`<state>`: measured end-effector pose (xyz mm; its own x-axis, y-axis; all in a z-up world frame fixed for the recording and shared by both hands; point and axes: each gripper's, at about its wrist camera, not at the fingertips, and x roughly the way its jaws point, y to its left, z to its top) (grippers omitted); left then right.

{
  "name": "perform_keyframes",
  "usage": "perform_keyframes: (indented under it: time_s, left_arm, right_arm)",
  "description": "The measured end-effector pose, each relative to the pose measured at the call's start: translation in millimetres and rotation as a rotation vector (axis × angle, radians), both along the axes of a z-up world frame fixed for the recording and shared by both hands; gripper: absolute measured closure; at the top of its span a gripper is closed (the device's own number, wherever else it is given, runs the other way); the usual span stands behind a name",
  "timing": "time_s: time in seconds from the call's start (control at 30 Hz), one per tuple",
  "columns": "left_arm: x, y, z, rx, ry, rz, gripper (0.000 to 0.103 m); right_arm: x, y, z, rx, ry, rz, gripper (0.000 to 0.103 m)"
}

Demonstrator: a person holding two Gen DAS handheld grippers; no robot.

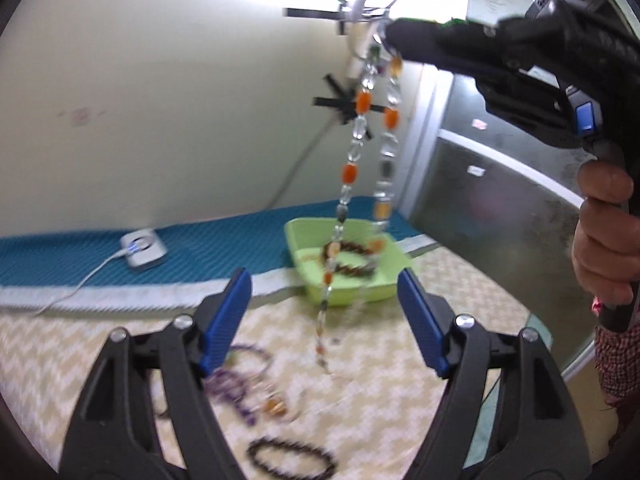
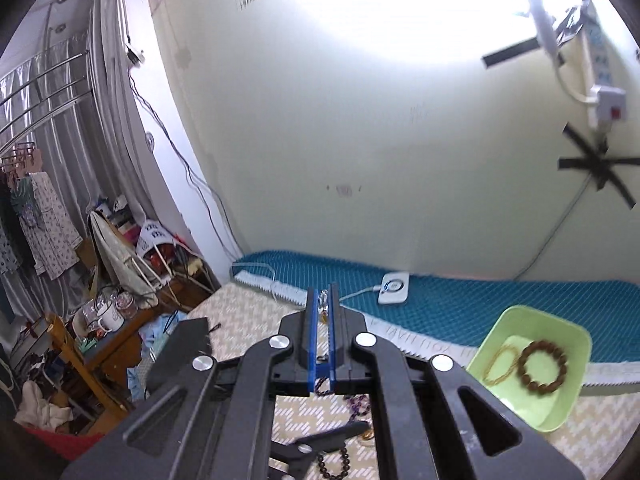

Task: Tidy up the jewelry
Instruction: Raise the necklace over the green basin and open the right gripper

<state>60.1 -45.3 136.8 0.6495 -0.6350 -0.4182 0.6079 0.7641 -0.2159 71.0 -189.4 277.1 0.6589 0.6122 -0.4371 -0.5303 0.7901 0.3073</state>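
My right gripper (image 2: 324, 312) is pinching the long orange-and-clear beaded necklace (image 1: 360, 152), which is hanging vertically down the frame's centre above the pale green plastic tray (image 1: 298, 236). My left gripper (image 1: 324, 316) is spreading wide, holding nothing. Upside-down tablecloth lettering is reading unclear.

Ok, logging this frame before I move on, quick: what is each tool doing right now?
Left tool: open, holding nothing.
Right tool: closed on the beaded necklace, which hangs from it in the air.

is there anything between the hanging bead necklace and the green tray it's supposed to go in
Nothing visible blocks it. The bead necklace hangs from the right gripper, its lower strands dangling in front of the green tray, which already holds a brown bead bracelet. The left gripper sits open below.
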Motion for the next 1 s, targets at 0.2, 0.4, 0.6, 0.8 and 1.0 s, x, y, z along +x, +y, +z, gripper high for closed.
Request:
perform_keyframes:
  time_s: [0.2, 0.4, 0.6, 0.8, 1.0]
  left_arm:
    - [21.5, -47.7, 20.2, 0.032, -0.001, -0.094, 0.094]
    - [56.2, -91.2, 42.2, 0.082, -0.021, -0.083, 0.098]
    - [93.3, -132.5, 41.9, 0.131, -0.016, -0.086, 0.098]
    - [127.5, -167.2, 1.1, 0.21, 0.083, -0.102, 0.098]
    - [141.1, -172.4, -52.9, 0.358, 0.232, -0.064, 0.072]
  right_arm:
    - [-4.8, -39.4, 13.0, 0.039, -0.04, -0.054, 0.103]
    - [11.3, -86.4, 20.1, 0.078, -0.057, -0.132, 0.103]
    - [35.3, -128.6, 10.0, 0.094, -0.039, -0.195, 0.103]
    - [63.8, -157.9, -45.5, 0.112, 0.058, -0.221, 0.103]
    - [85.3, -166.5, -121.1, 0.043, 0.217, -0.288, 0.103]
